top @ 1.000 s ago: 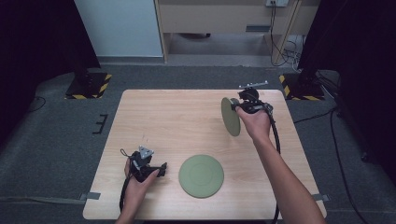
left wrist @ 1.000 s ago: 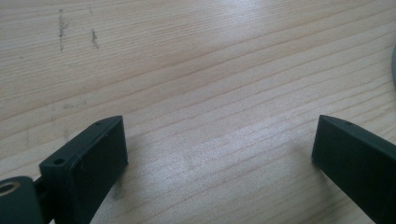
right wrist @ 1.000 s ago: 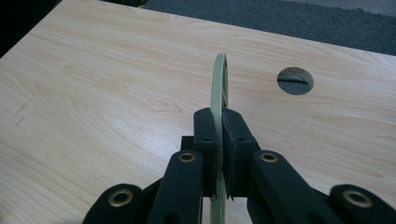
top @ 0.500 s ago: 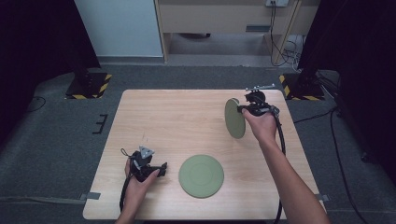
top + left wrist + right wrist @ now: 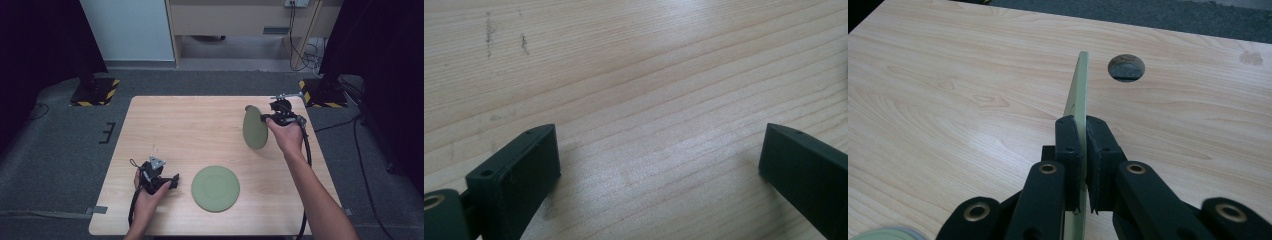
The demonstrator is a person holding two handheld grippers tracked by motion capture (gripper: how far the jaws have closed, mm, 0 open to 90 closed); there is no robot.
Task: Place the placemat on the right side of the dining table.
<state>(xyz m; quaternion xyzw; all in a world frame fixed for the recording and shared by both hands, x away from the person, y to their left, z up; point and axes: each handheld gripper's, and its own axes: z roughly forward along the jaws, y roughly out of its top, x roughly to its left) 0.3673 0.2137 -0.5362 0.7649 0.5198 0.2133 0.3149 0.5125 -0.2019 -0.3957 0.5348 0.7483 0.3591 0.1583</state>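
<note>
A green plate (image 5: 255,128) hangs on edge above the back right of the wooden table (image 5: 190,130), with my right gripper (image 5: 265,119) shut on its rim. In the right gripper view both jaws clamp the plate (image 5: 1078,85) edge-on, and my right gripper (image 5: 1083,135) points across the tabletop. A second green plate (image 5: 215,188) lies flat near the front middle of the table. Just left of it my left gripper (image 5: 172,181) rests low, pointing toward that plate. Its jaws stand wide apart in the left gripper view, where my left gripper (image 5: 659,155) has bare wood between its fingers.
A round cable hole (image 5: 1126,67) sits in the tabletop beyond the held plate. Black stands on hazard-striped bases (image 5: 95,90) stand on the grey floor off both back corners. A cable (image 5: 306,150) trails from the right gripper along the forearm.
My right hand has carried the upright plate a little to the right and nearer the table's right edge. The left hand and the flat plate have stayed put.
</note>
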